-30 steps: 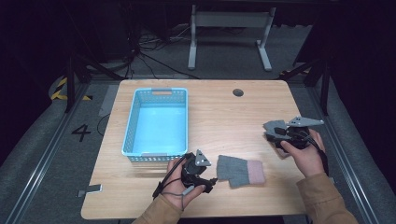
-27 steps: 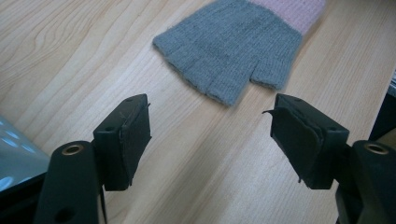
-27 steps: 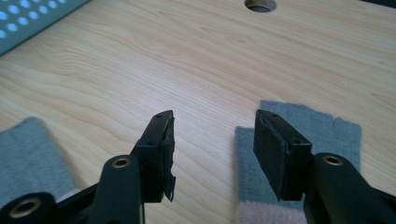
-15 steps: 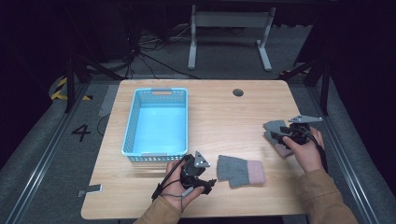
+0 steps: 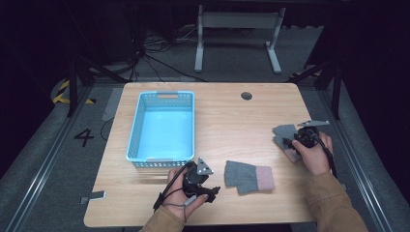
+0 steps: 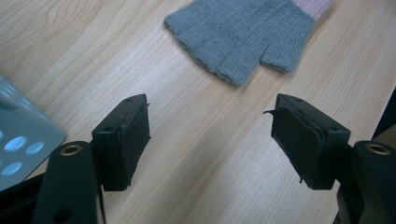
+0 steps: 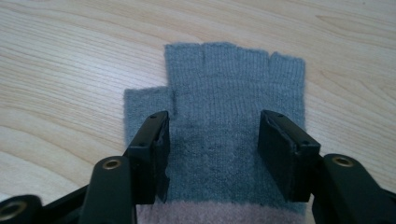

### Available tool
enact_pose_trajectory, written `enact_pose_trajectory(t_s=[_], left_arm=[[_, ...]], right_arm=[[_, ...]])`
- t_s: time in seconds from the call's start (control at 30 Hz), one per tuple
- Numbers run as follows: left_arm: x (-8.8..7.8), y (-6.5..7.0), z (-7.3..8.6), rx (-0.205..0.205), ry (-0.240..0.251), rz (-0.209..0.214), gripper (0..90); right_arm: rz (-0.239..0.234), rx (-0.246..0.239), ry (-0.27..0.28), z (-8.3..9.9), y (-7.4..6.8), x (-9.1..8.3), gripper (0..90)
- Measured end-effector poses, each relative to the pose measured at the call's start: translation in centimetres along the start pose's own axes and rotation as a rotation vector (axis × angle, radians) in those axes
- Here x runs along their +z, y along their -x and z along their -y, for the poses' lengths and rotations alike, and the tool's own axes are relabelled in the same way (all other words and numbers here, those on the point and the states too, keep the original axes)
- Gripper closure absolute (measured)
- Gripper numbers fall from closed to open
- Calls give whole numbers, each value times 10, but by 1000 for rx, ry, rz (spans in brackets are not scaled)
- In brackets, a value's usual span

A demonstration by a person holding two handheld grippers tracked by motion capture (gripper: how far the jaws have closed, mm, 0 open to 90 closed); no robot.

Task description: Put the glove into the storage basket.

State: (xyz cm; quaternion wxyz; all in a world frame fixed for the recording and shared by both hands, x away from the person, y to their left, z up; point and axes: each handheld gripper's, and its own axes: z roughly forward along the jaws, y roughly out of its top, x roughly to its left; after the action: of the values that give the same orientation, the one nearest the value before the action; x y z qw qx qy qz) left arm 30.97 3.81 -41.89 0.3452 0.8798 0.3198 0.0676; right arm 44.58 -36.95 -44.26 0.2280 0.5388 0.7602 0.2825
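Two grey fingerless gloves with pink cuffs lie on the wooden table [image 5: 227, 121]. One glove [image 5: 249, 176] rests near the front edge, just right of my left gripper [image 5: 209, 186]. In the left gripper view that glove [image 6: 243, 35] lies ahead of the open left gripper [image 6: 212, 116], apart from its jaws. The other glove [image 5: 285, 137] lies at the table's right side under my right gripper [image 5: 292, 141]. In the right gripper view the right gripper [image 7: 215, 123] stands open, its jaws straddling the glove's palm [image 7: 224, 88] just above the pink cuff [image 7: 210, 215].
A light blue plastic basket [image 5: 136, 126] stands on the left half of the table, with nothing in it; its corner [image 6: 18, 135] shows beside the left jaw. A cable hole [image 5: 246, 95] sits near the far edge. A small grey object [image 5: 94, 196] lies at the front left corner.
My right gripper has shifted a little to the right and settled lower over the right-hand glove. The left gripper and the front glove have stayed put.
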Motion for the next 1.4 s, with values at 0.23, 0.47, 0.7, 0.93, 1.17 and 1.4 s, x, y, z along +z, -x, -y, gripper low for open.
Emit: enact_pose_trajectory(t_s=[0.23,0.47,0.7,0.93,1.17,1.4], left_arm=[[1,0,0,1,1,-4,286],[1,1,0,1,0,-4,285],[1,0,0,4,-1,-4,285],[1,0,0,-1,3,0,285],[1,1,-2,8,5,8,285],[2,2,-5,15,0,15,285]], right_arm=[[0,14,-18,2,0,3,489],[-4,18,-19,3,-1,2,710],[-21,19,-20,4,-1,0,791],[-38,23,1,3,0,-8,797],[-60,36,34,0,1,-23,795],[-78,25,58,-3,0,-38,794]])
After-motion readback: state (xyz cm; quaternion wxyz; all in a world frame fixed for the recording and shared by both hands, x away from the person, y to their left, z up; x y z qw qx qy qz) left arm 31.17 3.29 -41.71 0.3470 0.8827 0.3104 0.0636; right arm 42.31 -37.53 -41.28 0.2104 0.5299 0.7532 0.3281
